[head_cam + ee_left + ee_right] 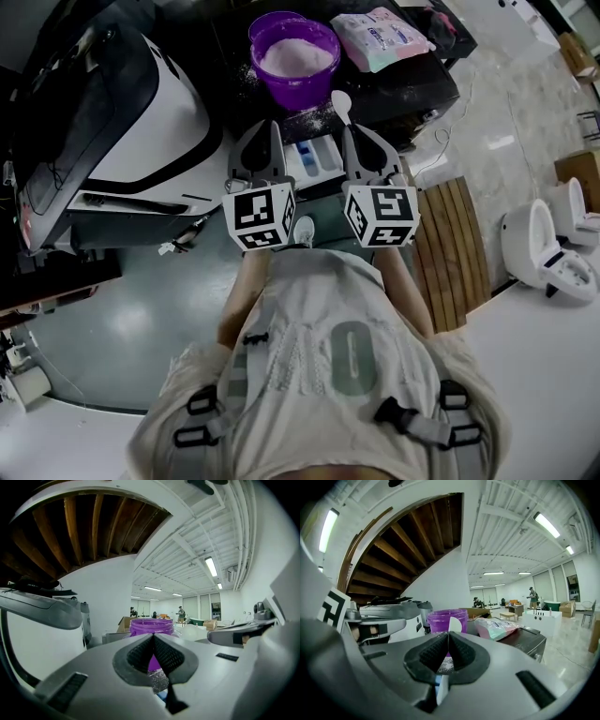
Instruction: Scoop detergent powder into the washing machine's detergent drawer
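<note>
The spoon [341, 101] is gripped by the right tool [448, 635]. The left tool [153, 637] is closed, empty. Powder from the tub [294, 58] must be scooped next.

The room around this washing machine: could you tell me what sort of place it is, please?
Probably an open-plan test lab or workshop, not a home laundry: the washing machine stands by a wooden staircase, what look like loose toilets stand nearby, and beyond are cardboard boxes under strip lights.

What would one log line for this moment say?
left gripper shut, empty | right gripper shut on spoon | spoon beside tub | drawer open
</note>
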Available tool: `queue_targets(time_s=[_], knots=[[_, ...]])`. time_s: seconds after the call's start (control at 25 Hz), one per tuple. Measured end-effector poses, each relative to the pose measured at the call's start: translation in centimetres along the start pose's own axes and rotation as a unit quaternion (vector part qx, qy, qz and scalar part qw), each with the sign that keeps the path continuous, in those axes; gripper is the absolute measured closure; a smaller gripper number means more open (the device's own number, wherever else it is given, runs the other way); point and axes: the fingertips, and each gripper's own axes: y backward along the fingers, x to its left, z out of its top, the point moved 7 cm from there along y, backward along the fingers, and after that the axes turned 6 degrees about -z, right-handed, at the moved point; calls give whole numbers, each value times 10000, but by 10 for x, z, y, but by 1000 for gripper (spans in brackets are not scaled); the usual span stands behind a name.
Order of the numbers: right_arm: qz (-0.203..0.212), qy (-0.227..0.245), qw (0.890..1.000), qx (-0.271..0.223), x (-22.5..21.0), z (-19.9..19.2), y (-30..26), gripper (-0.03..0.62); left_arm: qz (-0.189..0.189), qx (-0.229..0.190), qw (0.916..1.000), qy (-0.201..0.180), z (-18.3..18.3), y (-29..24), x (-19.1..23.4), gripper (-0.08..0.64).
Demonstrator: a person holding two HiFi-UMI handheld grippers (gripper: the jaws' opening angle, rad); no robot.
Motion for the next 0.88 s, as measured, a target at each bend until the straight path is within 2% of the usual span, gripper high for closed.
queue_targets(time_s=[0.88], knots=[[-7, 20, 10000, 82, 6, -2, 3, 581, 47, -27, 10000, 55, -2, 9, 7, 540]])
